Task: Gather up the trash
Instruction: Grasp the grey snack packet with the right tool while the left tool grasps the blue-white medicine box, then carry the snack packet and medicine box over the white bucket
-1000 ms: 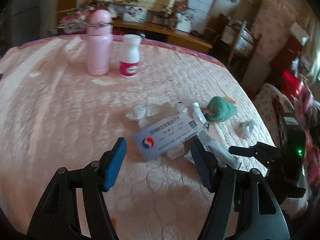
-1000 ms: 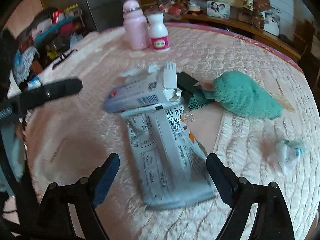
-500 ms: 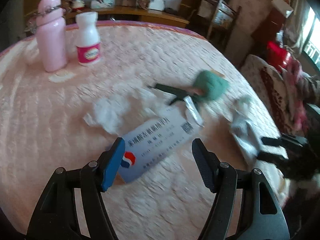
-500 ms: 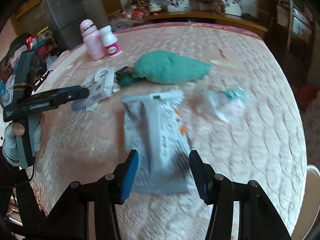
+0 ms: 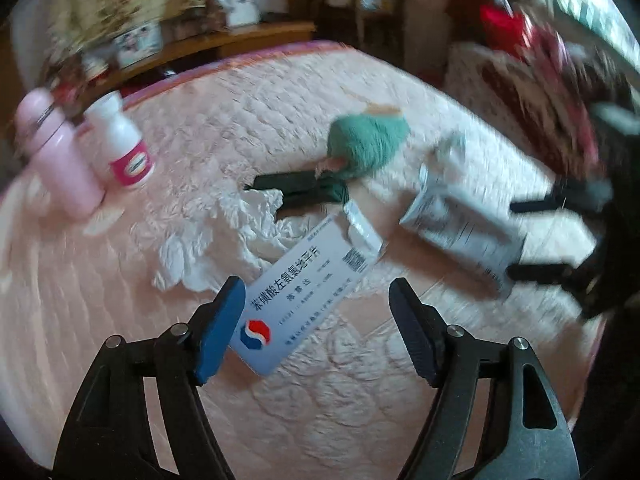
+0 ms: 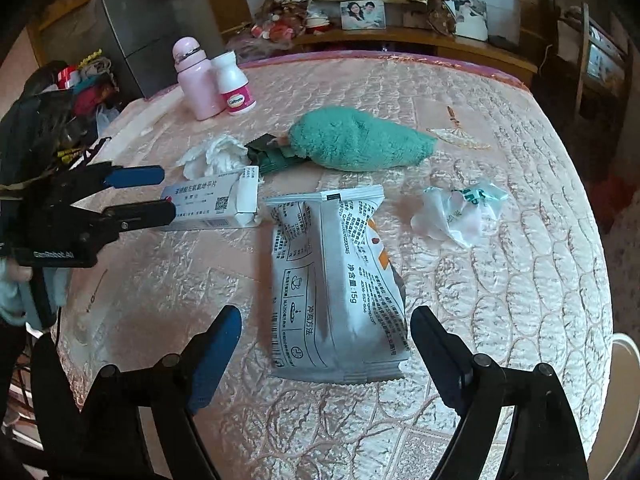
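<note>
**Both grippers open over trash on the quilted bed**

While I hold both grippers angled down over the pink quilted bedspread, neither one has hold of anything. My right gripper stands wide, its jaws having just been opening, and the near end of the grey snack packet lies flat on the bedspread between the fingers, with clear gaps on both sides. My left gripper is also spread wide, its jaws having just been opening; the white medicine box lies between them, its near corner just beside the blue left pad. I cannot tell from the blurred left wrist view whether that pad touches the box.

Further out, to the right of the packet, a crumpled clear plastic wrapper with green print lies apart from it. Beyond the box sits a crumpled white tissue, and next to it a dark green folded item touching a teal fluffy cloth.

At the far edge of the bed, a pink flask and a white pill bottle stand upright, side by side.
</note>
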Tool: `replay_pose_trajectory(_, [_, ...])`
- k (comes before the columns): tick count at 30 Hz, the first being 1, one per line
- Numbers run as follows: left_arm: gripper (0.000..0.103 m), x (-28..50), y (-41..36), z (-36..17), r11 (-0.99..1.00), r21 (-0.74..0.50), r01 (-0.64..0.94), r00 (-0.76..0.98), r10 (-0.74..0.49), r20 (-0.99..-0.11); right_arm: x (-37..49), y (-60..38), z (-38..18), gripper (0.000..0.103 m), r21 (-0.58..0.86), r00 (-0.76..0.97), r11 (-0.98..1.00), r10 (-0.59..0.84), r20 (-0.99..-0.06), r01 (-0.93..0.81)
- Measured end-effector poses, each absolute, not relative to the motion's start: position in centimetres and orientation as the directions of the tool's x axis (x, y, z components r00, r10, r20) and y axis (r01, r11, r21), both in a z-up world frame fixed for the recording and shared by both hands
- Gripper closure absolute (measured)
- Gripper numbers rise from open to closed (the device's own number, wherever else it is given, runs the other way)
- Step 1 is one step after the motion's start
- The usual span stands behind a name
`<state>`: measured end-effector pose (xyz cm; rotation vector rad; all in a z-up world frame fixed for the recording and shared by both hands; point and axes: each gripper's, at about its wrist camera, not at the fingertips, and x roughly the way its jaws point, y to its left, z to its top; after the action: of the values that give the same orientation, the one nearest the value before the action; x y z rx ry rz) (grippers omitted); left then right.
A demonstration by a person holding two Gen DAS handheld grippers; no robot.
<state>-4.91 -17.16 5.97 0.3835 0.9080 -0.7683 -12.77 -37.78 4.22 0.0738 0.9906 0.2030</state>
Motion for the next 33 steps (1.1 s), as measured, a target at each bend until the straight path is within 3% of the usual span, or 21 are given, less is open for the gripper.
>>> replay_pose_trajectory(12, [0.030, -3.9, -20.6, 2.8, 0.600, 0.157, 0.785, 0.383, -0.270, -0.883, -10.8, -37.1, 3.2, 0.018, 0.120, 0.521, 0.983, 0.176, -0.835, -0.139])
replay_pose_trajectory(16, [0.043, -4.5, -19.7, 3.3, 0.667, 0.085, 0.740, 0.365, -0.293, -0.884, -9.8, -36.1, 2.1, 0.018, 0.080, 0.504, 0.986, 0.144, -0.852, -0.147])
replay_pose_trajectory(17, [0.046, -4.8, -19.4, 3.5, 0.687, 0.072, 0.723, 0.370, -0.298, -0.880, -9.9, -36.0, 1.8, 0.022, 0.064, 0.514, 0.988, 0.129, -0.848, -0.141])
replay_pose_trajectory(18, [0.048, -5.1, -19.1, 3.8, 0.711, 0.062, 0.701, 0.381, -0.299, -0.875, -10.0, -36.0, 1.9, 0.035, 0.049, 0.531, 0.989, 0.115, -0.840, -0.136])
replay_pose_trajectory(20, [0.049, -5.8, -18.6, 4.2, 0.746, 0.017, 0.665, 0.377, -0.316, -0.871, -10.6, -36.1, 2.2, 0.045, 0.051, 0.550, 0.988, 0.122, -0.826, -0.143])
replay_pose_trajectory(23, [0.051, -7.4, -17.9, 5.0, 0.787, -0.055, 0.614, 0.372, -0.351, -0.859, -11.9, -36.8, 3.4, 0.053, 0.074, 0.573, 0.987, 0.142, -0.807, -0.140])
replay_pose_trajectory(27, [0.051, -9.4, -17.9, 6.6, 0.819, -0.123, 0.560, 0.389, -0.391, -0.834, -14.2, -37.7, 5.6, 0.054, 0.089, 0.615, 0.988, 0.150, -0.774, -0.129])
replay_pose_trajectory(33, [0.051, -13.1, -20.5, 9.0, 0.818, -0.121, 0.562, 0.437, -0.418, -0.796, -17.6, -38.9, 8.3, 0.054, 0.066, 0.658, 0.992, 0.122, -0.743, -0.110])
